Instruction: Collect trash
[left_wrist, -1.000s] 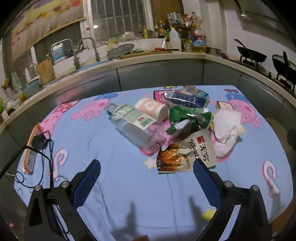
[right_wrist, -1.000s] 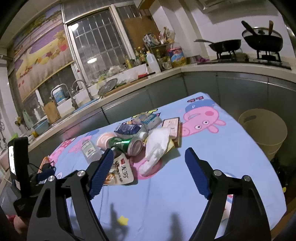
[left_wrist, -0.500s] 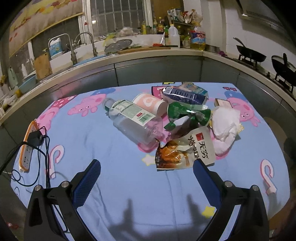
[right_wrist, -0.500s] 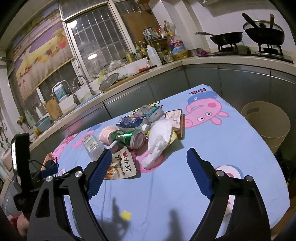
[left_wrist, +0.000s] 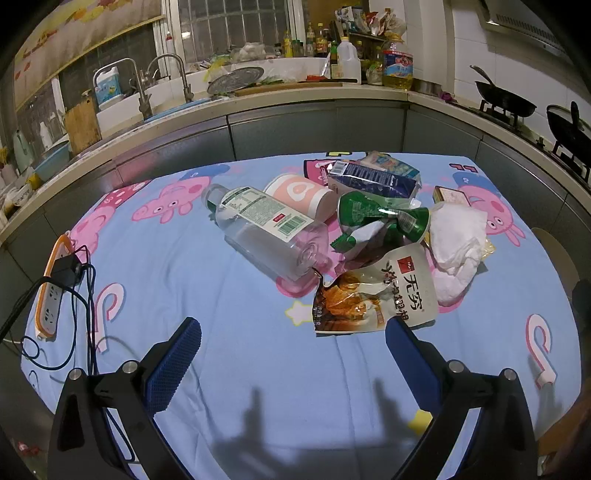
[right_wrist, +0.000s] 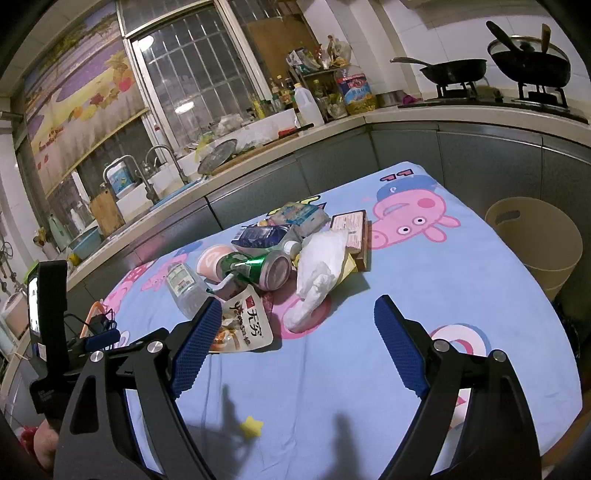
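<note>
Left wrist view, stock on the blue cartoon-print tablecloth, all heaped together at its middle:

- Clear plastic bottle with white label, lying on its side: we judge it light, smooth, apt to roll; take it across the body.
- Torn cream-and-orange foil snack pouch, nearest us: limp, slippery; pinch an edge.
- Crushed green drink can: light, stiff, sharp folds.
- Crumpled white tissue wad: soft, weightless; grip anywhere.

Our left gripper stands wide apart, empty, short of the pouch. Our right gripper likewise spread and empty. Beige plastic bin stands beside the table's right edge.
</note>
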